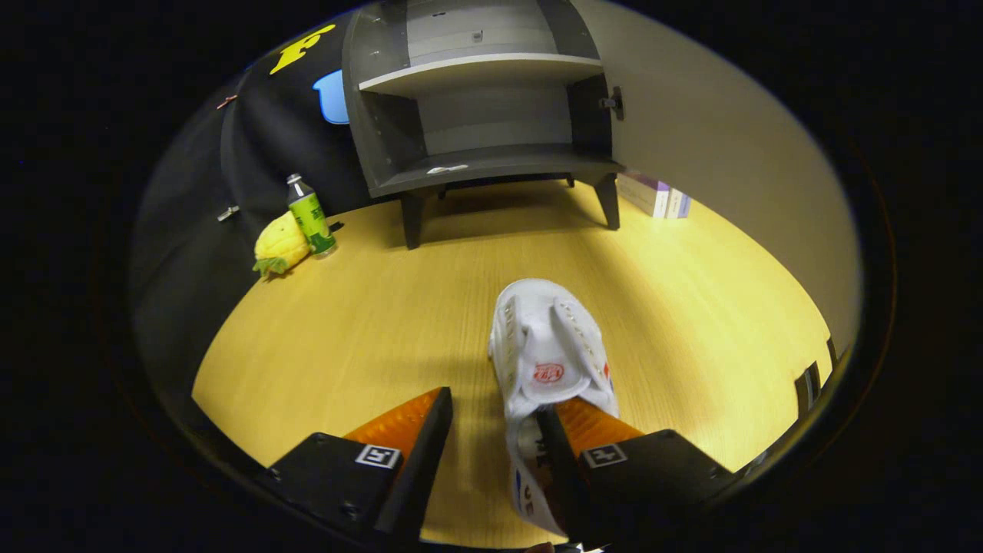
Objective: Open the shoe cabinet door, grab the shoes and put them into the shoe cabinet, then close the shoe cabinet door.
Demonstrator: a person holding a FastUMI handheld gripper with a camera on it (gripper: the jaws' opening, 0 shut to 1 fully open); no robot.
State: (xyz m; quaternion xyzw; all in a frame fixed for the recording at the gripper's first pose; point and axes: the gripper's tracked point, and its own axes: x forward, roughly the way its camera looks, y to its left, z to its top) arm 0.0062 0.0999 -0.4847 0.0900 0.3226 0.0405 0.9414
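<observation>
The fingers (491, 430) stand spread apart, gripping nothing; the white sneaker (549, 346) lies on the wooden floor (369, 307), touching the right finger. The shoe cabinet (484, 107) beyond is open. An off-centre closure could shove the sneaker aside.

Bare wooden floor (430, 307) runs from the white sneaker (549, 346) to the open shoe cabinet (476, 115); bottle (311, 215) and plush pineapple (280, 246) sit left of the cabinet; books (660, 196) right.

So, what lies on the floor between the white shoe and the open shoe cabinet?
Nothing: in the gripper view the wooden floor is bare from the white shoe, at the open tongs, to the shoe cabinet.
</observation>
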